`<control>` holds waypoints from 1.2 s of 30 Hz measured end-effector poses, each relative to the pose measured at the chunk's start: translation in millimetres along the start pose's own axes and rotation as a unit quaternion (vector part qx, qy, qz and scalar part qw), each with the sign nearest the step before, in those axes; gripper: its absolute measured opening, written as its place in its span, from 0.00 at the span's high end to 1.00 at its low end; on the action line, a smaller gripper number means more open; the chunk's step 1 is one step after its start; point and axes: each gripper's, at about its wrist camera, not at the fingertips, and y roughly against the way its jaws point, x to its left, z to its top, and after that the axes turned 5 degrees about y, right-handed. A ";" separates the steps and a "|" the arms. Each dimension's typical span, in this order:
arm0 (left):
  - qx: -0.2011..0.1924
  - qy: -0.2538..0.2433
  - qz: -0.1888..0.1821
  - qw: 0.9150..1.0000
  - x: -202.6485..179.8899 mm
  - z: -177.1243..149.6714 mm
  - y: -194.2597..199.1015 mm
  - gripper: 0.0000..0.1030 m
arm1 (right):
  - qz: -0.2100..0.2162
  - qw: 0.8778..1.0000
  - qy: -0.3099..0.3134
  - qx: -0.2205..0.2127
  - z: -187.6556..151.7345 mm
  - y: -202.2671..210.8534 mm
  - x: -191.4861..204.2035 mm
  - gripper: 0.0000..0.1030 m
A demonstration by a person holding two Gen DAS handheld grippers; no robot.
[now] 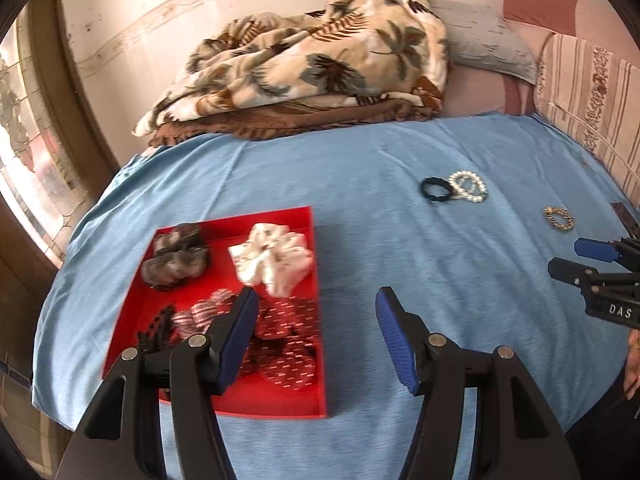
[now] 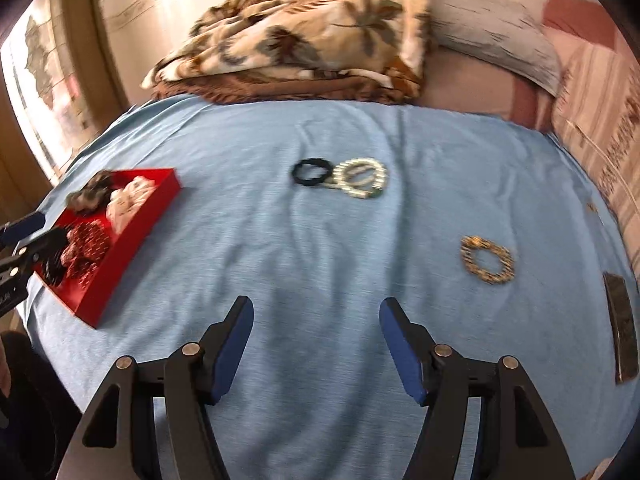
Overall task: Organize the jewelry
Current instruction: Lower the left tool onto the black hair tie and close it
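Note:
A red tray (image 1: 280, 406) (image 2: 136, 236) lies on the blue sheet and holds a grey scrunchie (image 1: 176, 256), a white scrunchie (image 1: 272, 258), a red patterned scrunchie (image 1: 280, 332) and a black item. My left gripper (image 1: 316, 300) hangs open and empty above the tray's right edge. Farther out on the sheet lie a black hair tie (image 2: 311, 172) (image 1: 435, 190), pearl bracelets (image 2: 362, 178) (image 1: 468, 186) touching it, and a gold bracelet (image 2: 487, 260) (image 1: 559, 219). My right gripper (image 2: 316, 308) is open and empty over bare sheet, short of these rings.
A folded palm-print blanket (image 2: 312, 36) and pillows (image 2: 500, 44) lie at the back of the bed. A dark flat object (image 2: 620, 332) rests at the sheet's right edge. A window stands at the left. The blue sheet (image 2: 280, 240) is bare between tray and bracelets.

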 end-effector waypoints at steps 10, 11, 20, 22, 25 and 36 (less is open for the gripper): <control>0.024 -0.011 -0.007 1.000 -29.3 19.0 -22.5 0.42 | -0.027 0.997 -0.065 -0.008 -4.5 -1.9 -65.5 0.32; 0.027 -0.008 -0.011 1.000 -30.0 23.4 -26.3 0.42 | -0.030 0.997 -0.073 -0.009 -3.6 -3.0 -72.4 0.31; 0.068 0.032 -0.055 0.996 -45.1 67.5 -78.7 0.42 | -0.049 0.991 -0.122 -0.019 6.5 -20.2 -123.9 0.31; 0.072 0.029 -0.058 0.995 -54.7 75.6 -92.0 0.42 | -0.046 0.990 -0.134 -0.024 7.3 -23.8 -133.0 0.31; 0.078 0.020 -0.057 0.995 -70.9 88.1 -118.7 0.42 | -0.022 0.987 -0.154 -0.032 11.2 -30.8 -142.1 0.31; 0.125 0.042 -0.083 0.988 -102.5 118.7 -218.5 0.60 | 0.056 0.995 -0.079 -0.010 74.4 -101.2 -98.8 0.59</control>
